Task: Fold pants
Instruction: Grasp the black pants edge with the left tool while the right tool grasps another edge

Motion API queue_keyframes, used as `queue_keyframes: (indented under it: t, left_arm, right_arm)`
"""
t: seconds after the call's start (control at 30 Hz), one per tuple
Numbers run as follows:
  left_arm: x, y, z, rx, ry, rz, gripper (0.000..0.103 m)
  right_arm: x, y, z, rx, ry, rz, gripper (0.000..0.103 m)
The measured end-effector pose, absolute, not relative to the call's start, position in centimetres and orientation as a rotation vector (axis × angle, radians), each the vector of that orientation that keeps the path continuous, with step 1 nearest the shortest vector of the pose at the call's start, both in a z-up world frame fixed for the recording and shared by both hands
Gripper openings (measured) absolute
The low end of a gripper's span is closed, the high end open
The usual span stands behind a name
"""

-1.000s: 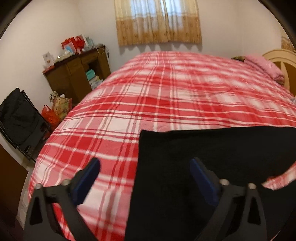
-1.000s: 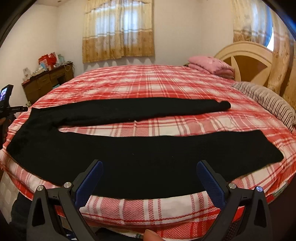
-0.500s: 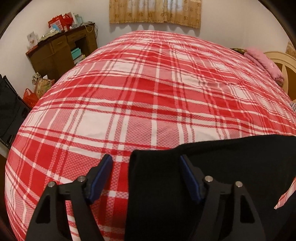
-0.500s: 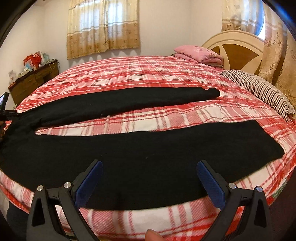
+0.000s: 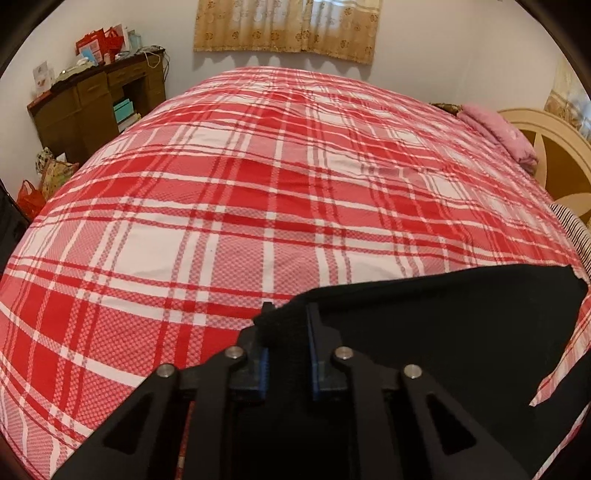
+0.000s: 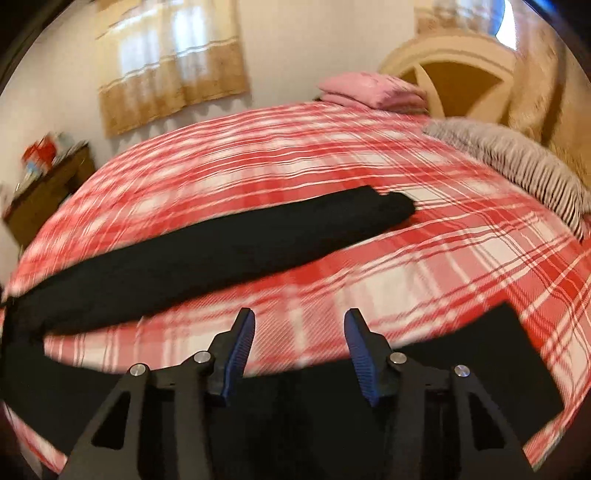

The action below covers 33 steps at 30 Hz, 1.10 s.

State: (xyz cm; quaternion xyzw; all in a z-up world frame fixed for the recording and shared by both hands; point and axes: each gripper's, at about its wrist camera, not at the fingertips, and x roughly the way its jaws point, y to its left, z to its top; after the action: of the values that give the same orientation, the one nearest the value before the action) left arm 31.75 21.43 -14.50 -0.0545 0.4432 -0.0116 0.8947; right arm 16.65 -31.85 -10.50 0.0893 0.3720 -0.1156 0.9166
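Black pants (image 6: pixel 221 247) lie spread on a red plaid bed (image 6: pixel 424 266), one leg stretched across the middle, the other leg (image 6: pixel 480 369) along the near edge. In the left wrist view the pants' waist end (image 5: pixel 443 332) lies at the lower right. My left gripper (image 5: pixel 286 332) is shut on a bunched corner of the waist. My right gripper (image 6: pixel 299 332) is open, its blue pads (image 6: pixel 240 347) partly closed in, low over the near leg's edge. The right view is blurred by motion.
A pink folded blanket (image 6: pixel 373 92) and a striped pillow (image 6: pixel 517 166) lie by the wooden headboard (image 6: pixel 454 81). A brown desk (image 5: pixel 96 107) with bags stands beyond the bed's left side. Curtains (image 5: pixel 288 26) hang on the far wall.
My left gripper closed onto the pants' waist corner. My right gripper dropped toward the near leg, swung right, and its jaws narrowed.
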Motion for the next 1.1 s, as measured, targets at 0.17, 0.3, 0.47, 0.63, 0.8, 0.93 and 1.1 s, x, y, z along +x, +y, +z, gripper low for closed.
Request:
queue_keyframes:
  t: [0.17, 0.3, 0.47, 0.63, 0.8, 0.93, 1.1]
  left_arm:
    - [32.1, 21.2, -14.7, -0.108, 0.922, -0.015, 0.017]
    - [31.9, 21.5, -14.9, -0.122, 0.911, -0.016, 0.017]
    - [31.8, 21.7, -15.2, -0.139, 0.911, -0.020, 0.017]
    - [31.8, 21.7, -15.4, -0.136, 0.910, -0.014, 0.017]
    - [31.9, 21.6, -15.5, -0.125, 0.906, -0.005, 0.017]
    - [31.9, 21.6, -15.6, -0.126, 0.906, -0.005, 0.017]
    - [31.9, 21.6, -15.7, -0.122, 0.909, -0.002, 0.017]
  right_arm:
    - [21.2, -37.4, -9.8, 0.275, 0.797, -0.296, 0.048]
    - [25.0, -40.0, -9.4, 0.260, 0.811, -0.312, 0.048]
    - [29.3, -41.9, -9.8, 0.196, 0.814, -0.327, 0.048]
    - [33.4, -43.4, -10.7, 0.196, 0.830, -0.308, 0.048]
    - [36.7, -44.0, -12.3, 0.186, 0.879, -0.283, 0.048]
    - [37.9, -44.2, -13.4, 0.161, 0.915, -0.281, 0.048]
    - [38.6, -45.4, -14.4, 0.183, 0.942, -0.275, 0.048]
